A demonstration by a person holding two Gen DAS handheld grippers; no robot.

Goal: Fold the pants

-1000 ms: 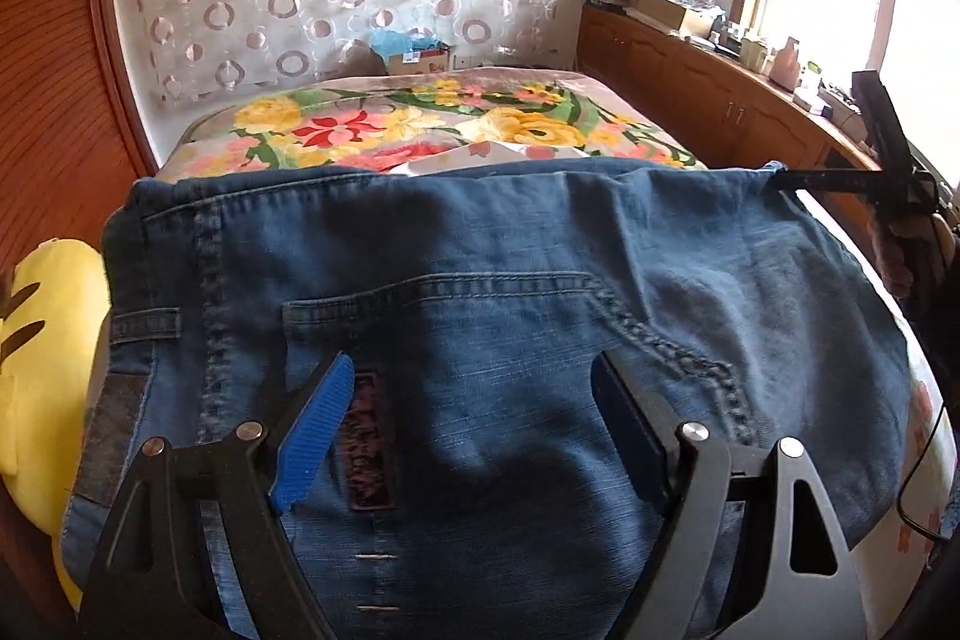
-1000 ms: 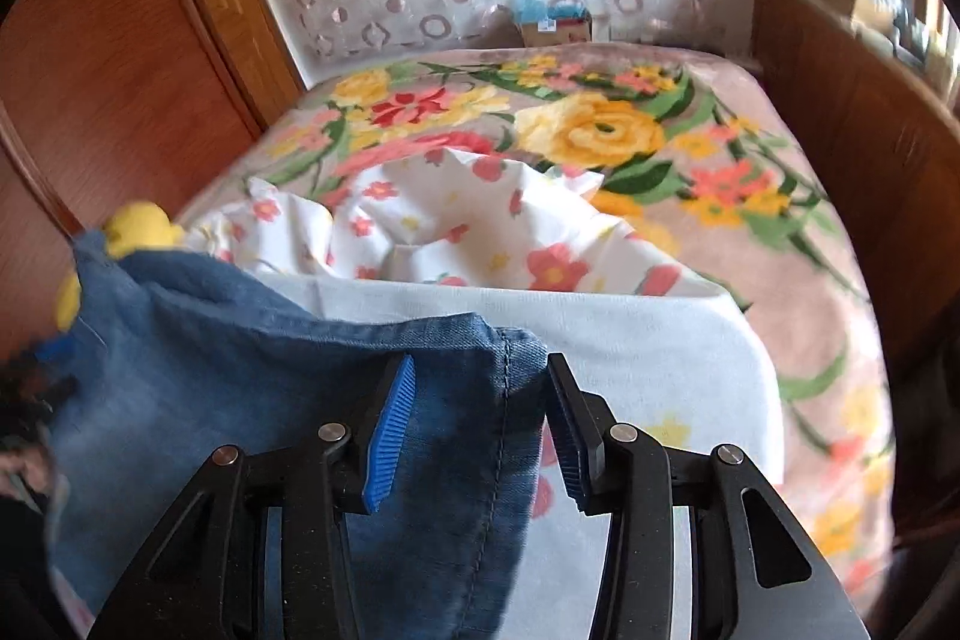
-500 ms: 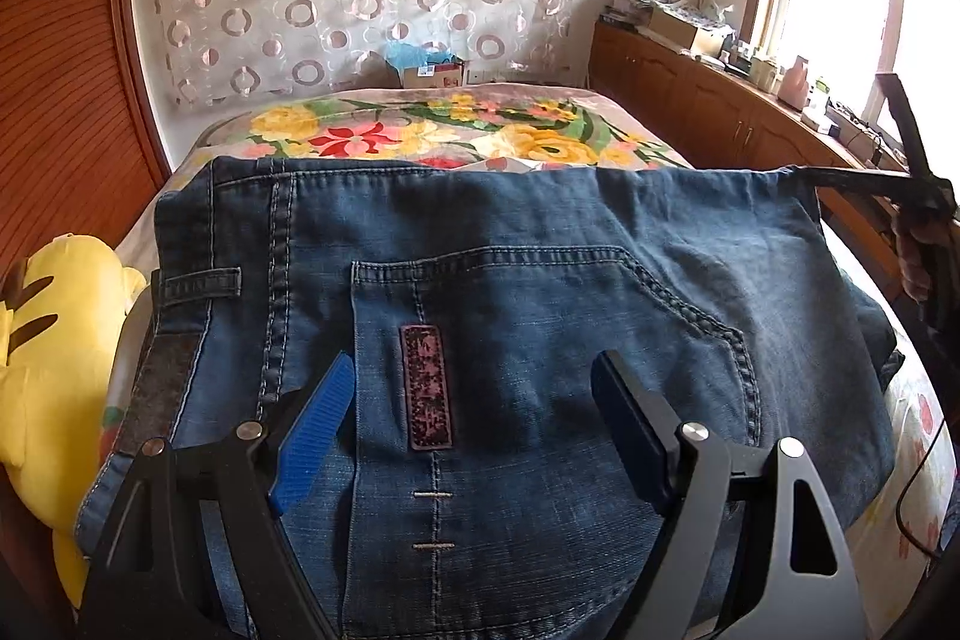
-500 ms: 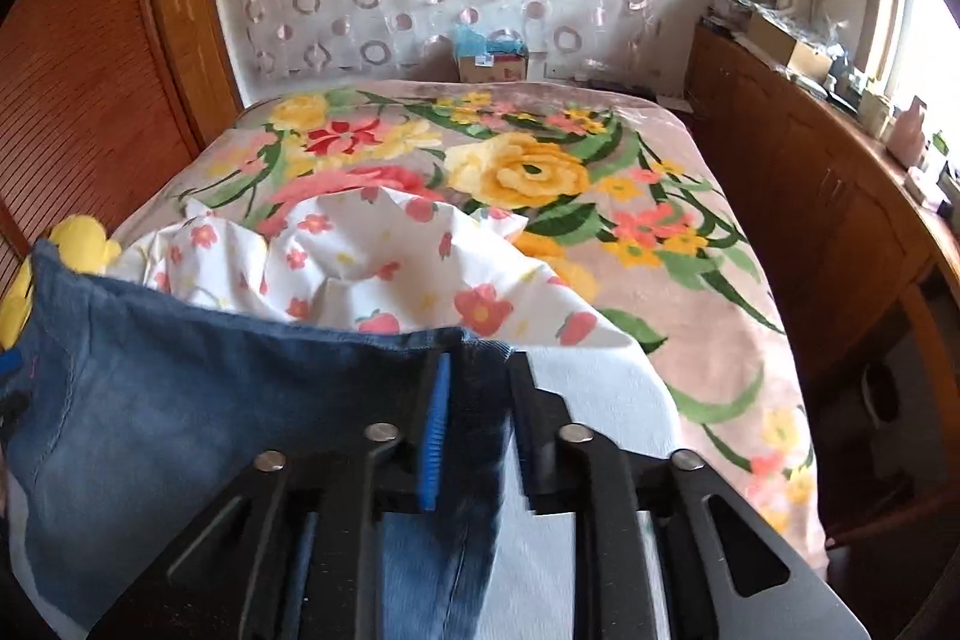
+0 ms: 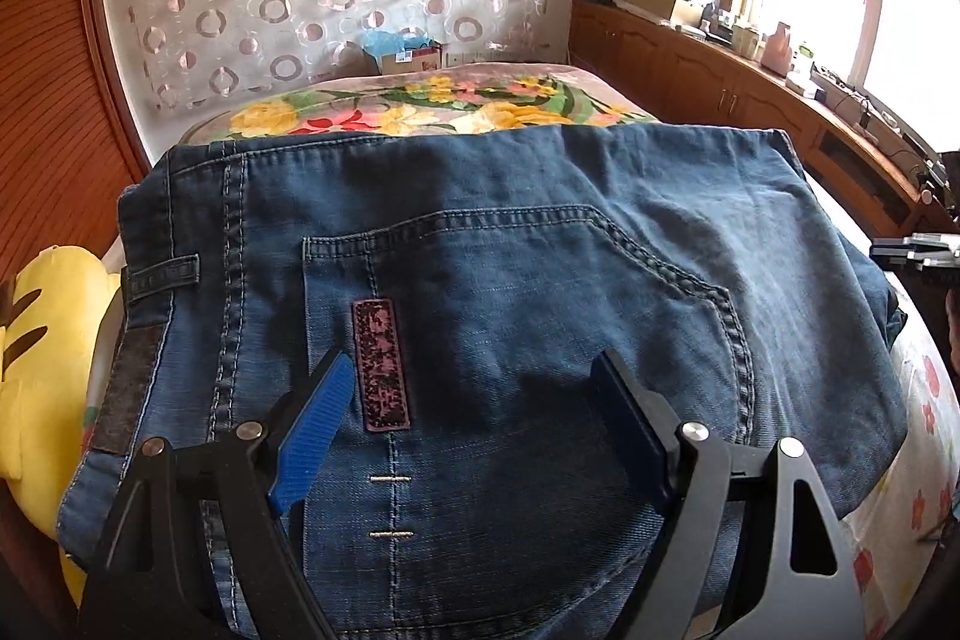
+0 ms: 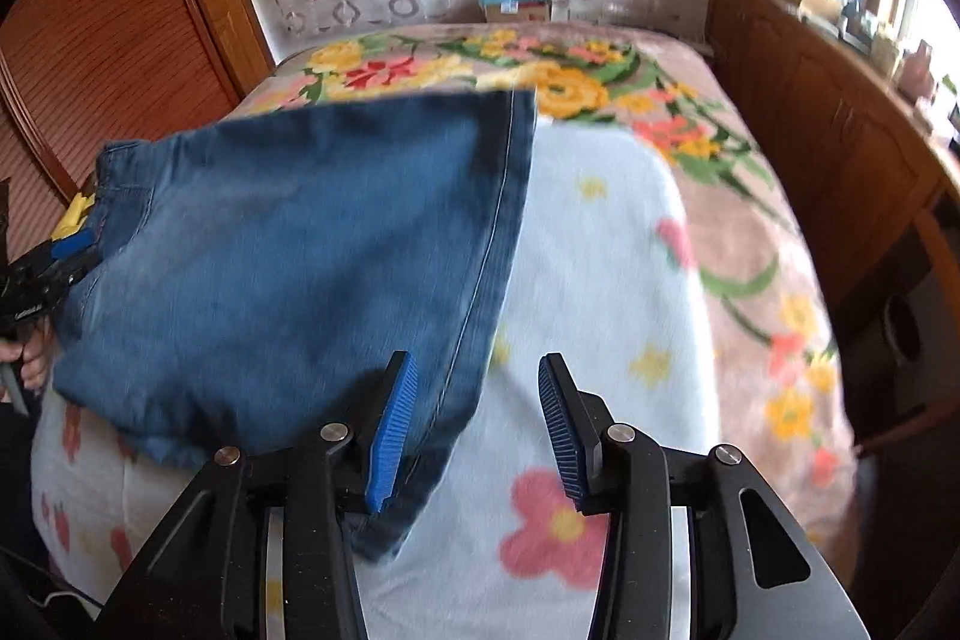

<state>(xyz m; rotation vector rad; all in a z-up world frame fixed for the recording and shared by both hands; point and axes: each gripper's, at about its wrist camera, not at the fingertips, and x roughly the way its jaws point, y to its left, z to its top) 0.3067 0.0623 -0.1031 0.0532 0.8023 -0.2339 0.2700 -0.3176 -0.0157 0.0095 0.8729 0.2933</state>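
- The jeans (image 5: 510, 292) lay folded on the bed (image 6: 738, 196), back pocket up, resting on a pale flowered blanket (image 6: 600, 280).
- The left gripper (image 5: 474, 436) hovered over the seat of the jeans, its jaws spread wide either side of the pocket's dark maroon patch (image 5: 381, 361); the blue pads pressed on no cloth.
- The right gripper (image 6: 474, 424) sat at the folded denim's outer edge, its jaws opening. The jeans' side seam lay just by the left-hand pad, and only blanket showed in the gap between the pads.
- In the right wrist view the jeans (image 6: 300, 256) stretched away to the left, where the other gripper (image 6: 54, 262) showed at the far edge, a hand (image 6: 27, 358) below it.
- A yellow plush toy (image 5: 48, 358) lay beside the waistband, at the bed's left side.
- Wooden cabinets (image 5: 720, 82) ran under the bright window.
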